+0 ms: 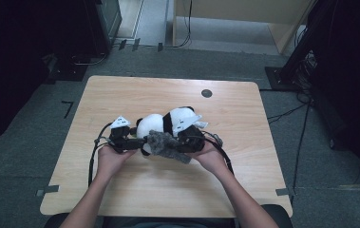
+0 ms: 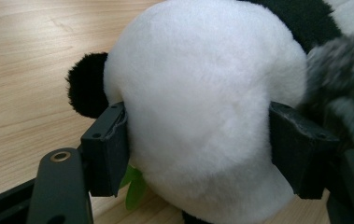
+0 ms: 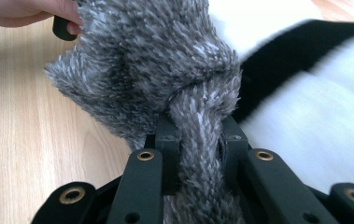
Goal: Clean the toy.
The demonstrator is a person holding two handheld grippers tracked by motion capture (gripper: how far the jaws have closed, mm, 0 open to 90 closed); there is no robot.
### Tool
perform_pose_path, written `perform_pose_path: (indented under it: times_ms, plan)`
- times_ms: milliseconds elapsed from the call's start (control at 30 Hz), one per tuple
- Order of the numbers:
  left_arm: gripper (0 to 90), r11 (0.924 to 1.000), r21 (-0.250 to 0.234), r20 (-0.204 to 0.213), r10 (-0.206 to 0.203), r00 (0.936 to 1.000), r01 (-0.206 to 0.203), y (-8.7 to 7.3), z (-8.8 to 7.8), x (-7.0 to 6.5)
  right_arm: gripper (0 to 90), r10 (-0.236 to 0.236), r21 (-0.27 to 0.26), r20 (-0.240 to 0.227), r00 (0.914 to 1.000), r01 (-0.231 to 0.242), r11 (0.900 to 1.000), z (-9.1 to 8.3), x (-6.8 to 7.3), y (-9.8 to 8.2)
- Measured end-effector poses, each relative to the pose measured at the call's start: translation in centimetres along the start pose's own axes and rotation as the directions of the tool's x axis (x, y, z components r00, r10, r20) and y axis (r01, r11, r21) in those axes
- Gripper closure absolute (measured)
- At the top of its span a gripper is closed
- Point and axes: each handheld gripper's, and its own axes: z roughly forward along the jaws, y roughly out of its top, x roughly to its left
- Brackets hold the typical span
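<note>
Scarf [image 3: 165,70] fabric is pinched tight in the right gripper [image 3: 197,140], just beside the panda [image 1: 161,124]; pull gently, so the fuzzy grey strip slides round the toy without tearing free; left gripper [image 2: 198,140] clamps the panda's white head at table [image 1: 120,95] centre; hold it steady.

No readable writing from where I sit.

I can make out no words, labels, brands or numbers on anything in my three views; the small dark dots on the grey plates [image 1: 120,122] atop the grippers are marks, not letters, and the dark round spot [image 1: 206,93] on the worktop [image 1: 120,95] carries no text I can read.
</note>
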Motion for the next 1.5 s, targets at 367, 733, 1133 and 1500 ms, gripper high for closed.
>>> perform_pose_path:
  times_ms: [367, 733, 1133, 1500]
  plan:
    - [27.8, 0.9999, 0.01, 0.008, -0.005, 1.0, 0.005, 0.3, 0.1, 0.2, 75.4, 0.051, -0.023, 0.057, 0.9971, -0.049, 0.999, -4.1, -1.5, -2.5]
    - [27.8, 0.9998, 0.017, 0.009, 0.003, 1.0, -0.003, 0.4, 0.2, 0.4, 73.9, 0.116, -0.049, 0.094, 0.9888, -0.112, 0.993, -6.2, -3.6, -4.5]
    - [27.7, 0.9999, 0.014, 0.023, -0.007, 0.9997, 0.007, 0.3, 0.2, 0.5, 74.4, 0.191, -0.053, 0.158, 0.9689, -0.185, 0.981, -7.4, -5.7, -6.2]
    - [27.7, 0.9999, 0.012, 0.024, -0.005, 0.9997, 0.005, 0.3, 0.2, 0.5, 74.8, 0.222, -0.062, 0.177, 0.9589, -0.214, 0.975, -7.4, -6.3, -6.7]
